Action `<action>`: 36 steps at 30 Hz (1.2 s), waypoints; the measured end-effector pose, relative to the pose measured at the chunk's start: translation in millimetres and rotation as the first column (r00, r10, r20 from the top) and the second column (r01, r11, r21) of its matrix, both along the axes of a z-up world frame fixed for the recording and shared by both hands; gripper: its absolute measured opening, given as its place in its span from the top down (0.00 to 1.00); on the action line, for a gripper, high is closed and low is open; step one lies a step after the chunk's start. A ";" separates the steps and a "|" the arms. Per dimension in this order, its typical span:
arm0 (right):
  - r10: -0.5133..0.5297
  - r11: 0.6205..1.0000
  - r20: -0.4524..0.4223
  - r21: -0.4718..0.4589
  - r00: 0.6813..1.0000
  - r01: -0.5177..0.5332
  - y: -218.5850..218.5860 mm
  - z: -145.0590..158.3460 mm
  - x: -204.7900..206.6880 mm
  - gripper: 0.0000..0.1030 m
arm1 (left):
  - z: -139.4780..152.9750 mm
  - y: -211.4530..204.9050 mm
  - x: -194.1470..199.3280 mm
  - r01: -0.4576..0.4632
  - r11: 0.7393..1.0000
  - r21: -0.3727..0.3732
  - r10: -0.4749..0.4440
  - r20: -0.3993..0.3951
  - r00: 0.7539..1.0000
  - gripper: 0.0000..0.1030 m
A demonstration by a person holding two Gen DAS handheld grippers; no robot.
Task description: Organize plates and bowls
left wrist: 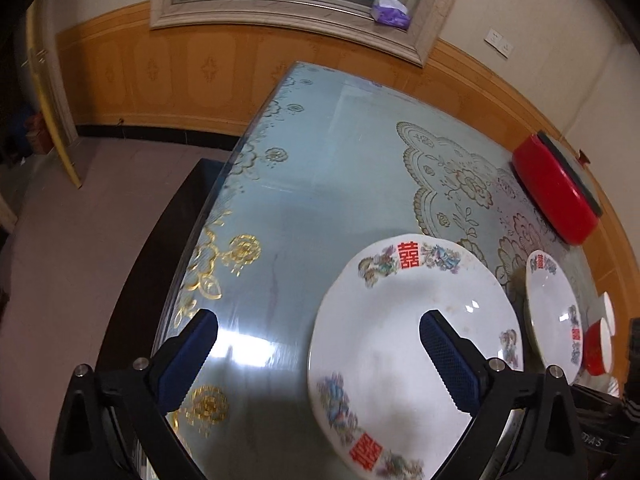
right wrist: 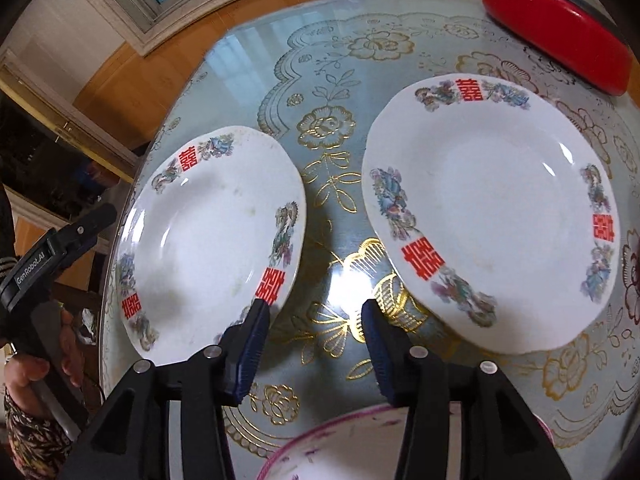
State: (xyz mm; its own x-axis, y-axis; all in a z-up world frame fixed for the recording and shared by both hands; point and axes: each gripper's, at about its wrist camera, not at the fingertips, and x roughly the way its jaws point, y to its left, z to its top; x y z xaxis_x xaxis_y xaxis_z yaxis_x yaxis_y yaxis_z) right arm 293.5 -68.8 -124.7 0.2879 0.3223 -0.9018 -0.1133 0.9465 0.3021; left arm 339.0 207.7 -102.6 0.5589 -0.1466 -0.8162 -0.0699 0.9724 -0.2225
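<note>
Nothing is stacked yet: your left gripper [left wrist: 318,354] and right gripper [right wrist: 316,344] hang released and empty, while both plates, left plate [right wrist: 208,240] and right plate [right wrist: 492,216], lie apart mid-frame.

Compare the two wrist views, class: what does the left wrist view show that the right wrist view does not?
Only the left wrist view shows the purple packet on the window ledge, the wall socket and a red and white bowl.
Only the right wrist view shows a purple-rimmed bowl near the bottom edge and the hand holding the left gripper.
Both show two white plates, the red container and the floral tabletop.
</note>
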 end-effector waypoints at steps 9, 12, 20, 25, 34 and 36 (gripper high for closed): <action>0.002 0.999 -0.032 0.042 0.999 0.000 11.0 -11.3 18.5 0.49 | -11.2 -8.5 18.9 0.066 0.998 0.018 -0.066 -0.002 0.998 0.01; -0.001 0.998 -0.044 0.063 0.999 0.004 15.7 -15.3 24.2 0.49 | -12.9 -14.7 22.7 0.109 0.993 0.055 -0.109 0.011 0.994 0.06; 0.003 0.996 -0.039 0.092 0.999 0.001 28.3 -21.3 39.4 0.53 | -25.4 -30.6 28.4 0.194 0.976 0.101 -0.194 -0.016 0.981 0.39; 0.014 0.994 -0.038 0.110 0.999 -0.010 32.8 -23.5 45.4 0.67 | -36.8 -39.2 28.2 0.236 0.965 0.118 -0.233 -0.039 0.972 0.53; 0.008 0.993 -0.024 0.116 1.000 -0.005 22.6 -23.5 41.9 0.78 | -35.9 -34.9 21.3 0.235 0.965 0.113 -0.235 -0.015 0.972 0.59; 0.000 0.992 -0.033 0.127 0.999 0.004 20.8 -24.5 39.8 0.78 | -35.2 -36.0 17.0 0.237 0.963 0.124 -0.238 -0.013 0.971 0.59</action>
